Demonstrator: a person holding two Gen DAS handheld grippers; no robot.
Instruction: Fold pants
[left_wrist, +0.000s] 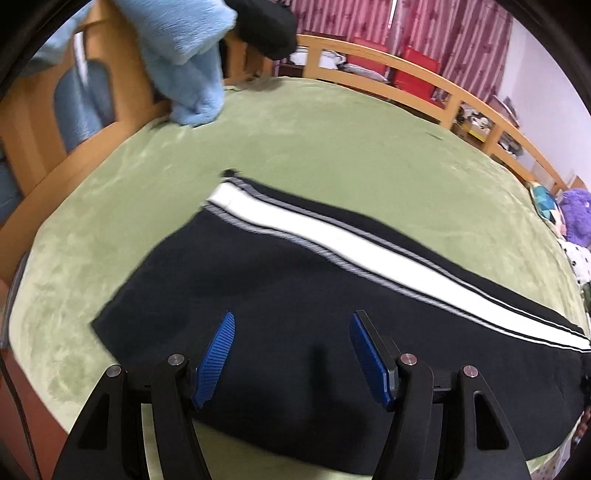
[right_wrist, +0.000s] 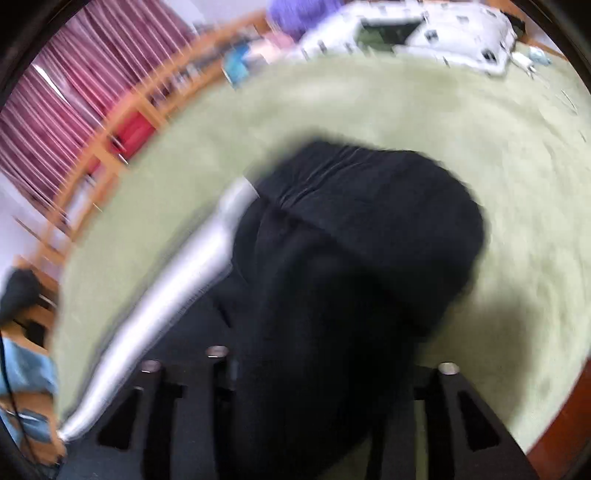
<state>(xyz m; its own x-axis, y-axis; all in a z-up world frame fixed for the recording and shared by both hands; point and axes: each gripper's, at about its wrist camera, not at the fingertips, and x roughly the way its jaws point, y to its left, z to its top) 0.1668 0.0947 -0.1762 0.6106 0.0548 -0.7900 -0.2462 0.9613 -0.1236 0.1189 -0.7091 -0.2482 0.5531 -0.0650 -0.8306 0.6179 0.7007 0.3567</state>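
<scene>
Black pants (left_wrist: 280, 295) with a white side stripe (left_wrist: 332, 243) lie across a green bed cover (left_wrist: 295, 140). My left gripper (left_wrist: 291, 354) is open, its blue pads (left_wrist: 216, 356) apart just above the pants' near edge, holding nothing. In the blurred right wrist view the waistband end of the pants (right_wrist: 354, 229) rises in a bunch over my right gripper (right_wrist: 314, 387). The black cloth covers the fingertips, so the jaws are hidden. The stripe (right_wrist: 173, 295) runs down the left.
A wooden bed rail (left_wrist: 424, 81) curves around the far side, with red curtains behind. A light blue fleece (left_wrist: 184, 55) hangs over the rail at the far left. Plush toys (left_wrist: 576, 214) and a patterned pillow (right_wrist: 424, 33) lie at the bed's end.
</scene>
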